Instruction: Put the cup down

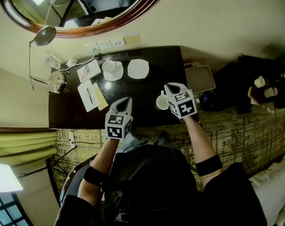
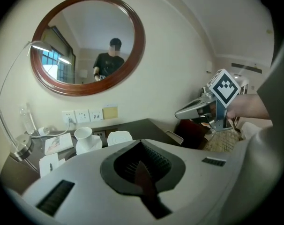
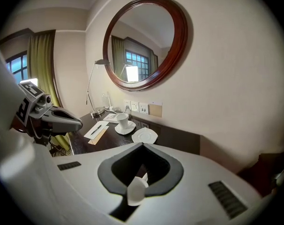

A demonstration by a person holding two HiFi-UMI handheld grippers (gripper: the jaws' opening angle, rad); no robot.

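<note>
A small white cup [image 1: 162, 101] hangs above the front right part of the dark desk [image 1: 147, 91], with my right gripper [image 1: 168, 88] shut on it. In the right gripper view the cup [image 3: 136, 190] sits in the dark notch between the closed jaws of the right gripper [image 3: 142, 149]. My left gripper [image 1: 126, 100] is shut and holds nothing, over the desk's front edge left of the cup. From the left gripper view, its closed jaws [image 2: 141, 146] fill the lower frame and the right gripper [image 2: 198, 109] shows at the right.
At the back of the desk stand a second cup on a saucer [image 1: 110, 68] and an empty saucer [image 1: 138, 68]. Papers with a pen [image 1: 89, 95], a desk lamp [image 1: 56, 81] and a round mirror [image 1: 81, 8] are on the left. A tray [image 1: 200, 79] lies right of the desk.
</note>
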